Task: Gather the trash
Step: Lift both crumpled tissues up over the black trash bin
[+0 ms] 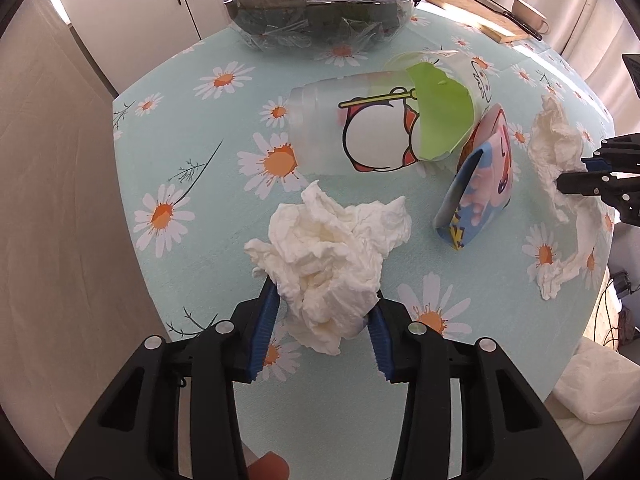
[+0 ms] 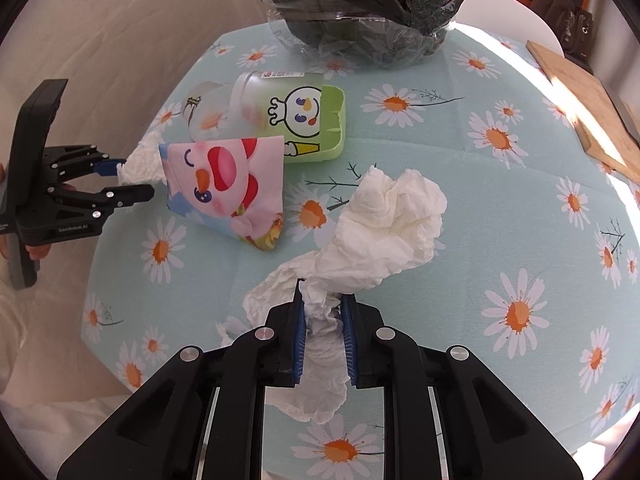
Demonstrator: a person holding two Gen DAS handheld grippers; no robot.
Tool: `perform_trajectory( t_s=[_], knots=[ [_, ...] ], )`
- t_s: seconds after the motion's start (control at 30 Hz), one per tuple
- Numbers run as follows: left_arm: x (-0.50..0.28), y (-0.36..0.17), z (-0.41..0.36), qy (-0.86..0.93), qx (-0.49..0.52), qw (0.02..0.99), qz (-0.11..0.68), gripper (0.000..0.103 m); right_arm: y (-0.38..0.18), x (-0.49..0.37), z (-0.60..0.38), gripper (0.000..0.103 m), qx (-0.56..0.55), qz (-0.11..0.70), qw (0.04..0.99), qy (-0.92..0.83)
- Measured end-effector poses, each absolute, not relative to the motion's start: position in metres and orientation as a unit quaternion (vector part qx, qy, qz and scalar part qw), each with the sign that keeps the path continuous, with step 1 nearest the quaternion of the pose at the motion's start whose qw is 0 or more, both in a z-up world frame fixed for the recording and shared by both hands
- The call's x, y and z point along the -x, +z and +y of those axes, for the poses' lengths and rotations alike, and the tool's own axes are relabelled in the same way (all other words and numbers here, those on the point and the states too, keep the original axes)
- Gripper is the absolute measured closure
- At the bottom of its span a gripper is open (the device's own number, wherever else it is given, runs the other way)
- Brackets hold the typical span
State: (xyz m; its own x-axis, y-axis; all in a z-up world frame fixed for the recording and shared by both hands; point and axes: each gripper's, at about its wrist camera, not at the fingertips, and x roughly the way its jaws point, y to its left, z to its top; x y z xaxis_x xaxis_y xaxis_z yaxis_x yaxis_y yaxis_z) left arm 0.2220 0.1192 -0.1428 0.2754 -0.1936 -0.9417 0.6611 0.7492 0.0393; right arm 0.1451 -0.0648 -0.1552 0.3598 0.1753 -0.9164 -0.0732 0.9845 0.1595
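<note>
My left gripper [image 1: 324, 304] is closed around a crumpled white tissue [image 1: 332, 252] on the daisy tablecloth. My right gripper [image 2: 323, 306] is shut on a second, longer white tissue [image 2: 380, 232]; this tissue also shows in the left wrist view [image 1: 556, 148] with the right gripper [image 1: 572, 174] on it. The left gripper shows in the right wrist view [image 2: 134, 178] touching its tissue [image 2: 140, 164]. A frosted plastic cup [image 1: 344, 128] with cartoon print lies on its side, a green lid [image 1: 436, 116] at its mouth. A colourful cartoon wrapper [image 1: 480, 184] stands beside it.
A clear bin lined with a black bag [image 1: 316, 12] stands at the table's far edge, also in the right wrist view [image 2: 360, 8]. A wooden cutting board [image 2: 592, 108] with a knife and a white cup [image 1: 528, 12] lie at the far right. The table edge [image 1: 132, 184] drops off at left.
</note>
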Motion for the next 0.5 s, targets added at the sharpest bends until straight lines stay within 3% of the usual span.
perform_trajectory(
  t_s=[0.5],
  knots=[
    [-0.212,-0.101,0.135,-0.197,-0.173,0.805,0.532,0.06,-0.107,-0.178,-0.122,0.088,-0.025,0.528,0.842,0.11]
  ],
)
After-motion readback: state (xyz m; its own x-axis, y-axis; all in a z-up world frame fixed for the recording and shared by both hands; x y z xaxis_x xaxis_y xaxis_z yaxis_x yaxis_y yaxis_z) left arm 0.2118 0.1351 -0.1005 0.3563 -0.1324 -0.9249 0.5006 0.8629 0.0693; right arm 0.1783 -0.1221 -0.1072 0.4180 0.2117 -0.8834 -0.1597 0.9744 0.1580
